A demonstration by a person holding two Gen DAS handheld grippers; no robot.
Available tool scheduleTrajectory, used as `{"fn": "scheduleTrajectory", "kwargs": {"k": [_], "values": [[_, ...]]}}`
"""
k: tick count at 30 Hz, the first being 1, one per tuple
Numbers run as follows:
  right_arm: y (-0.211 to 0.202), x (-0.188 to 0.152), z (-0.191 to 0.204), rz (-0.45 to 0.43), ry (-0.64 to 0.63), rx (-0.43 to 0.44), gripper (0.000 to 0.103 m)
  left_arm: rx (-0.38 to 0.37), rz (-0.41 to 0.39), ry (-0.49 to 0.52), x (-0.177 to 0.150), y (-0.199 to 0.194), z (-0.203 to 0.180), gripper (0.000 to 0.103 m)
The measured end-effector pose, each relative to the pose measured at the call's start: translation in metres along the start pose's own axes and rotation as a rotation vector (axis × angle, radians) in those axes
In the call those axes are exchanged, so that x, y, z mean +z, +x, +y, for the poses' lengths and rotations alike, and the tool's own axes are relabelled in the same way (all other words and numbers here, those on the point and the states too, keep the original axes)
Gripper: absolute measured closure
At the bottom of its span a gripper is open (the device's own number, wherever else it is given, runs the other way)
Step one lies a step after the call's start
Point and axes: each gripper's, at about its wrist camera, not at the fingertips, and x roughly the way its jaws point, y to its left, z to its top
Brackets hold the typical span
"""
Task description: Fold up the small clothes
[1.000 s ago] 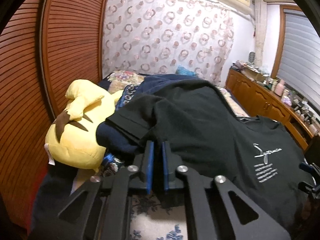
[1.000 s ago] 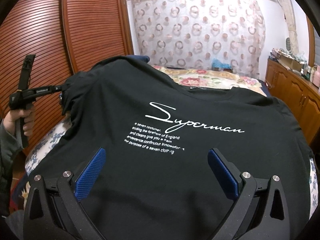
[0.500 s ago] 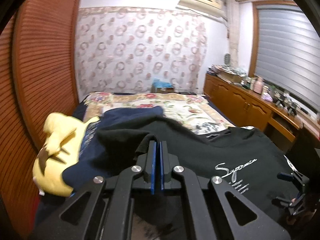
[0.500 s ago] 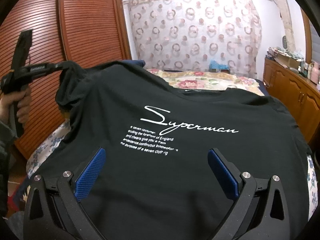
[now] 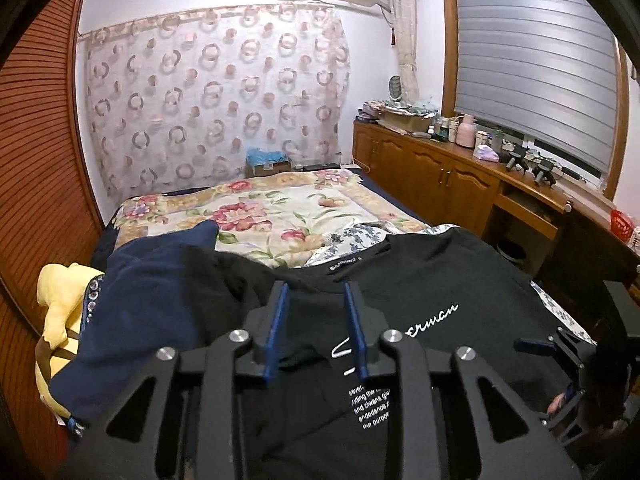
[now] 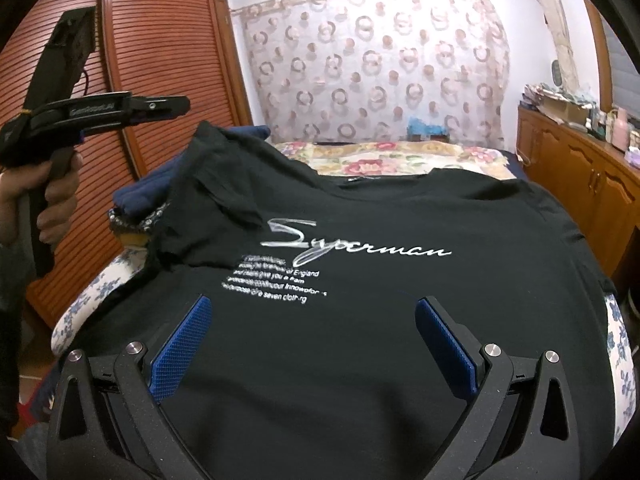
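A black T-shirt (image 6: pixel 400 208) with white "Superman" print lies face up on the bed; it also shows in the left wrist view (image 5: pixel 440 280). Its left sleeve (image 6: pixel 216 208) lies folded in over the chest, partly covering the print. My left gripper (image 5: pixel 316 332) is open and empty above the folded sleeve; it also shows raised at the upper left of the right wrist view (image 6: pixel 176 106). My right gripper (image 6: pixel 312 344) is wide open and empty over the shirt's lower part.
A navy garment (image 5: pixel 144 304) and a yellow plush toy (image 5: pixel 56 320) lie left of the shirt. The floral bedspread (image 5: pixel 272 208) stretches behind. Wooden slatted wardrobe doors (image 6: pixel 160 60) stand on the left, a cluttered wooden cabinet (image 5: pixel 460 168) on the right.
My left gripper carried the sleeve rightward over the chest, then opened and let it go, rising above it. The right gripper has stayed open in place.
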Motion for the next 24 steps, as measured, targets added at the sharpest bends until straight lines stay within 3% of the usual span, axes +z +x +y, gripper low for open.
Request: {"fn": "scheduleTrajectory", "kwargs": {"k": [6, 7, 15, 18, 24], "values": [[0.003, 0.003, 0.004, 0.01, -0.01, 0.007, 0.0, 0.039, -0.006, -0.01, -0.008, -0.01, 0.011, 0.054], [0.004, 0.004, 0.004, 0.011, -0.015, 0.006, 0.0, 0.04, -0.009, -0.019, -0.011, -0.012, 0.015, 0.047], [0.012, 0.03, 0.002, 0.016, -0.092, 0.017, 0.001, 0.042, -0.002, -0.052, -0.026, -0.019, 0.032, 0.043], [0.028, 0.047, 0.004, 0.038, -0.149, 0.042, 0.005, 0.045, -0.005, -0.052, -0.026, -0.018, 0.036, 0.04], [0.079, 0.074, 0.02, 0.12, -0.276, 0.137, 0.023, 0.069, 0.007, -0.043, -0.026, -0.01, 0.045, 0.039]]}}
